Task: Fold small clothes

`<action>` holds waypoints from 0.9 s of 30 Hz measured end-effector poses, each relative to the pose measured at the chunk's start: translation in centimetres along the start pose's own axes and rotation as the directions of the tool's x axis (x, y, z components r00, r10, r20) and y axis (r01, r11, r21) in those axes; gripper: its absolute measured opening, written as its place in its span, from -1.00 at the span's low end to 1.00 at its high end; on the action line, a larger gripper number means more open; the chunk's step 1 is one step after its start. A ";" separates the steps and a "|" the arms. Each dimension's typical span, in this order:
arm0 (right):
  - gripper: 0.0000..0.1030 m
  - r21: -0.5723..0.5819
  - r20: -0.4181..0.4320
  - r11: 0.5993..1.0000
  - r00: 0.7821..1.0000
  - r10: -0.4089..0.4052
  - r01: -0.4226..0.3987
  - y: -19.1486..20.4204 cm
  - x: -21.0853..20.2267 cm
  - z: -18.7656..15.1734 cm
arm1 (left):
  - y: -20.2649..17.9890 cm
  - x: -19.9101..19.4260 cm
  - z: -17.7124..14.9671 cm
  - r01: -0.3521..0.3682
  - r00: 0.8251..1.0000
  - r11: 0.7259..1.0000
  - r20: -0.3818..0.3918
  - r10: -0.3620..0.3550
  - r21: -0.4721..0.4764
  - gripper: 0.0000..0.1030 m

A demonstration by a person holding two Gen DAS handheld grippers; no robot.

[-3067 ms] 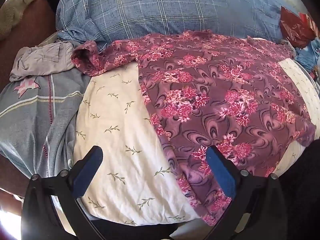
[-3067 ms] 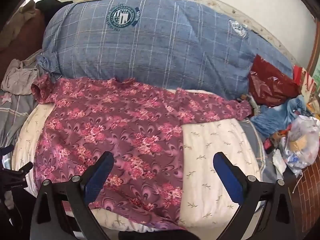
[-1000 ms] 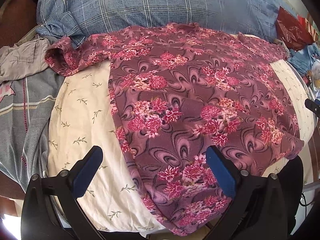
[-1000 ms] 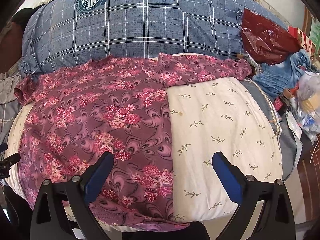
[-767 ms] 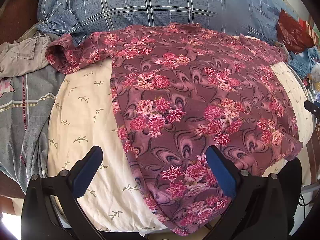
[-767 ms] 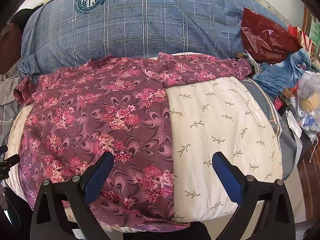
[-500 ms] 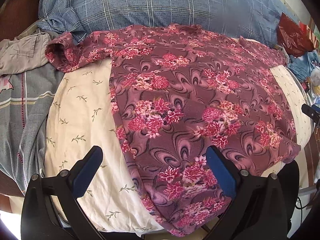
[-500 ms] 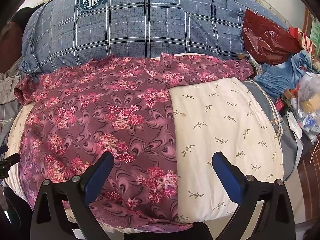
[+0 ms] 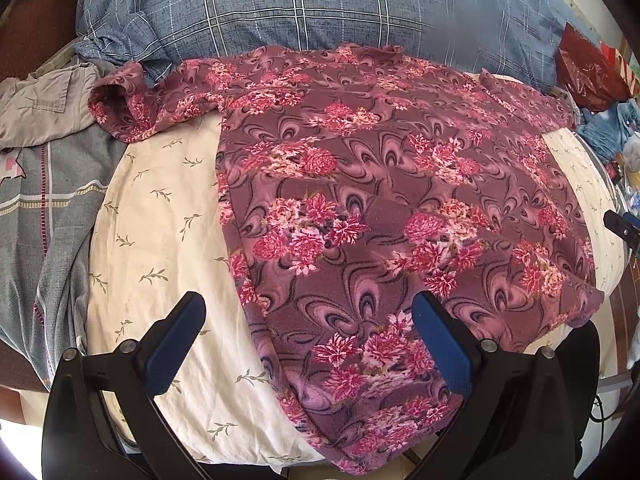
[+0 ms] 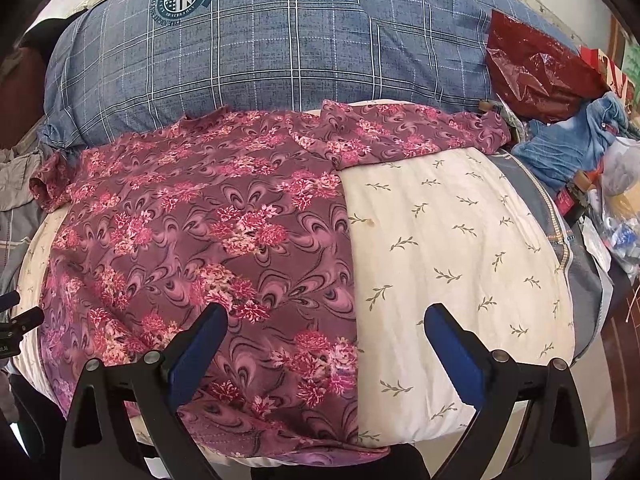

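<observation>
A maroon floral shirt (image 9: 380, 208) lies spread flat on a cream leaf-print pillow (image 9: 160, 240), sleeves out to both sides. It also shows in the right wrist view (image 10: 208, 240), with its right sleeve (image 10: 400, 136) lying across the cream pillow (image 10: 460, 248). My left gripper (image 9: 308, 324) is open and empty, hovering over the shirt's lower left edge. My right gripper (image 10: 326, 336) is open and empty, hovering over the shirt's lower right edge. The shirt's hem hangs over the pillow's front edge.
A large blue plaid pillow (image 10: 280, 48) lies behind the shirt. Grey clothes (image 9: 44, 168) lie at the left. A dark red plastic bag (image 10: 536, 68), blue denim (image 10: 572, 140) and plastic-bag clutter (image 10: 620, 208) sit at the right.
Both grippers have stayed open. Over three seconds both views drew closer to the shirt and shifted; in the last second they barely moved. The shirt has not moved.
</observation>
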State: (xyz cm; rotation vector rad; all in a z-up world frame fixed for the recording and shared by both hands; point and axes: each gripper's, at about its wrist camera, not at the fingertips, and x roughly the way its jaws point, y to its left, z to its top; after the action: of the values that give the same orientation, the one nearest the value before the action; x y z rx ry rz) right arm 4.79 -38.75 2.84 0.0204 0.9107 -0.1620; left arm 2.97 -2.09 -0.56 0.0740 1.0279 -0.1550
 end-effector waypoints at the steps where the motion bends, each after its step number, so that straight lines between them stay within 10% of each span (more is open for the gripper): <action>1: 0.92 0.002 -0.003 1.000 1.000 0.002 -0.002 -0.2 0.0 0.0 | 0.5 0.0 0.1 -0.001 1.000 1.000 -0.003 0.001 -0.013 1.00; 8: 0.92 0.021 -0.020 1.000 1.000 -0.019 0.019 -2.7 0.0 -0.9 | 5.5 0.8 -0.3 0.020 0.991 0.991 -0.130 -0.037 -0.129 1.00; 13: 0.92 0.063 -0.078 0.998 0.997 0.016 -0.011 -4.2 1.1 -2.1 | 3.8 2.6 -3.9 0.202 0.929 0.963 -0.276 -0.246 -0.180 0.96; 18: 0.92 0.089 -0.143 0.995 0.987 0.068 -0.055 -4.7 2.5 -3.3 | -0.2 2.7 -4.7 0.266 0.914 0.958 -0.287 -0.287 -0.109 0.83; 21: 0.92 0.129 -0.177 0.988 0.978 0.112 -0.090 -5.2 3.3 -4.1 | -0.7 2.1 -4.5 0.271 0.922 0.957 -0.259 -0.288 -0.099 -0.04; 22: 0.90 0.144 -0.187 0.983 0.973 0.139 -0.113 -5.2 3.6 -4.5 | -0.8 2.0 -4.4 0.280 0.921 0.956 -0.257 -0.294 -0.091 -0.85; 27: 0.33 0.134 -0.215 0.975 0.955 0.205 -0.179 -4.4 4.6 -5.8 | 1.0 1.9 -3.8 0.311 0.909 0.934 -0.231 -0.346 -0.177 -0.91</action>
State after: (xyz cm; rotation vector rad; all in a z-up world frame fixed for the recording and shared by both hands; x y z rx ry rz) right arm 2.35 -43.22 -4.16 0.2366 1.1222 -0.0289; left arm 0.89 -0.80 -4.17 -0.2118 1.3066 -0.3911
